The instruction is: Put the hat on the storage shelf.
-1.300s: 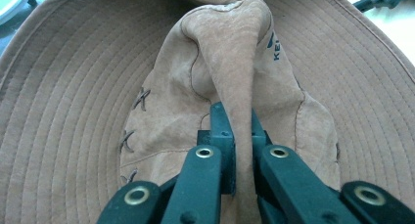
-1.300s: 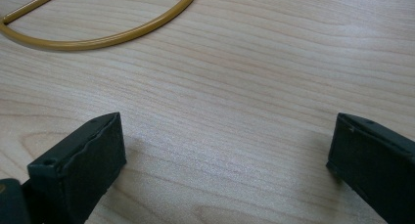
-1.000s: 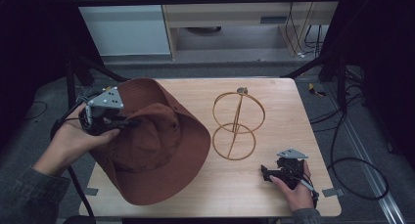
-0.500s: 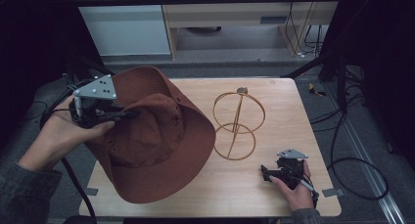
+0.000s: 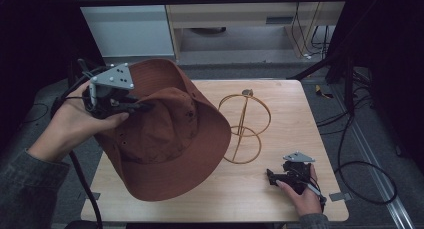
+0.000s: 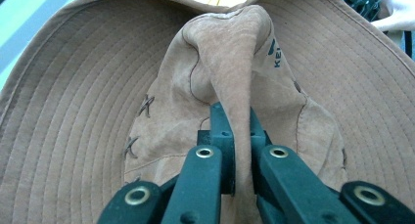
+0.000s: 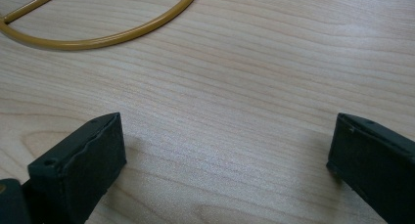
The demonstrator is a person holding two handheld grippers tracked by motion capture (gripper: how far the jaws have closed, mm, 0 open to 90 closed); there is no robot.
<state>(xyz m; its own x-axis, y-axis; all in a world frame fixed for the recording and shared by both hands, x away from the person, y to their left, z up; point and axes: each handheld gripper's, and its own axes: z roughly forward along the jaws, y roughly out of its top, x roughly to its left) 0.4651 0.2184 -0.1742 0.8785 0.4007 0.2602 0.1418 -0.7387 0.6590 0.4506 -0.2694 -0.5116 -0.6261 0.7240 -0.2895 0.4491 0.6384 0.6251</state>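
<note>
1. High view: the left claw (image 5: pixel 142 107) is clamped on the crown of a wide-brimmed, rust-brown fabric hat (image 5: pixel 170 139). The hat hangs tilted over the left part of the light wooden surface (image 5: pixel 295 119); its far brim is raised, and whether the near brim touches the wood I cannot tell. To its right, close beside the brim, stands a gold wire hat stand of round hoops on a ring base (image 5: pixel 243 129), bare, with nothing on it. The right claw (image 5: pixel 271 177) rests low at the near right of the surface, well apart from the hat and just near the stand's base.

2. Left gripper view: both black jaws pinch a raised fold of the crown, with the stitched brim of the hat (image 6: pixel 73 111) spreading around and above them. The grip looks firm, the fabric bunched tightly between the pads.

3. Right gripper view: the jaws stand wide apart with bare wood between them, holding nothing. A curve of the stand's gold base ring (image 7: pixel 112 35) lies ahead on the surface (image 7: pixel 235 111).

4. Progress, as I judge it: the work appears to be setting the hat on the stand. The grasp is made and the hat is mostly up; carrying it over the hoops, lowering the crown onto the top and letting go remain. The right claw could steady the base.
</note>
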